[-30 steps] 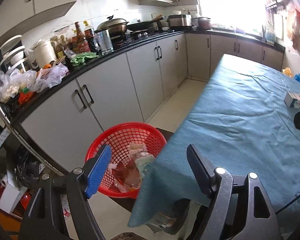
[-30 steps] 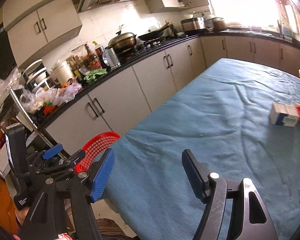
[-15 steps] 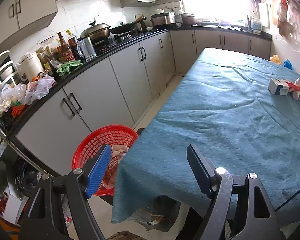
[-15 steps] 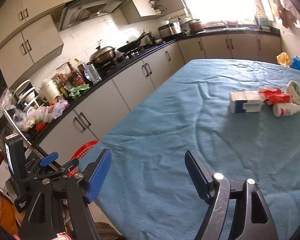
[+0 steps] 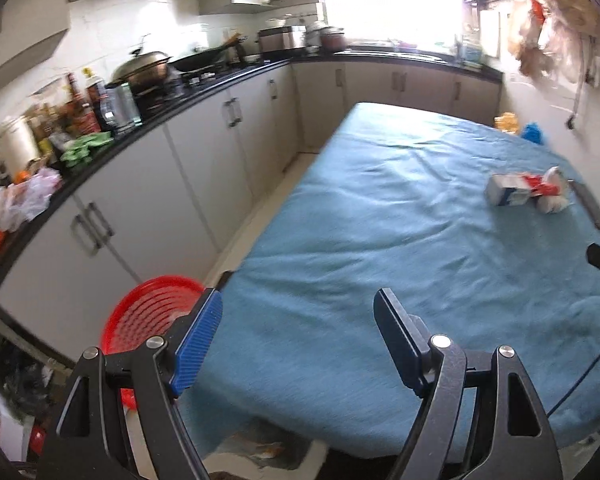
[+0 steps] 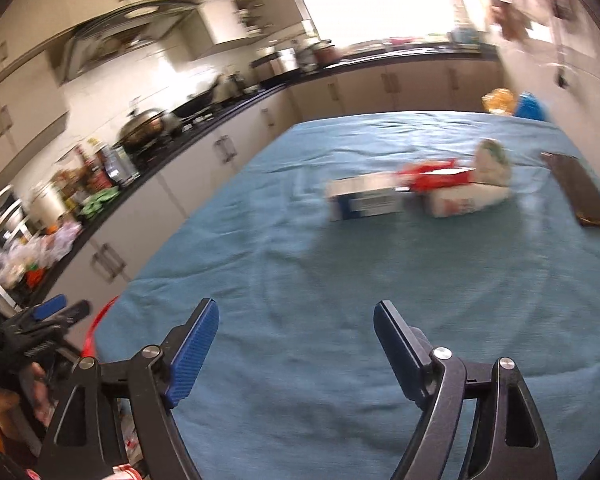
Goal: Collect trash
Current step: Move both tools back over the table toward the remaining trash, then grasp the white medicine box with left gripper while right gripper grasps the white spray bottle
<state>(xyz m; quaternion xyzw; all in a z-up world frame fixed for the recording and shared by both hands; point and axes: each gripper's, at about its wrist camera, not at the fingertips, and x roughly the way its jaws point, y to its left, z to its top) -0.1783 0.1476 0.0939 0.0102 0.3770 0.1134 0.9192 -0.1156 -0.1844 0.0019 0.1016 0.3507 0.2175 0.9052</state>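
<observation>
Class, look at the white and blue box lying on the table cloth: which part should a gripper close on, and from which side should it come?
Grip the box across its short width, over the long flat sides, coming from the near, open side. It lies flat, lengthwise, with the red wrapper crowding its right end. The right gripper is empty, its jaws opening.

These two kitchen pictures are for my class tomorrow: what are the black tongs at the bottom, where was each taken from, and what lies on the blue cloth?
A person holds one pair of tongs in each hand, with a camera on each looking along its fingers. One picture looks past the left tongs, the other past the right tongs. Both are empty; the right pair is opening. On the blue tablecloth lie a white carton, a red wrapper, a white bottle and a dark flat object. A red basket stands beside the table.
</observation>
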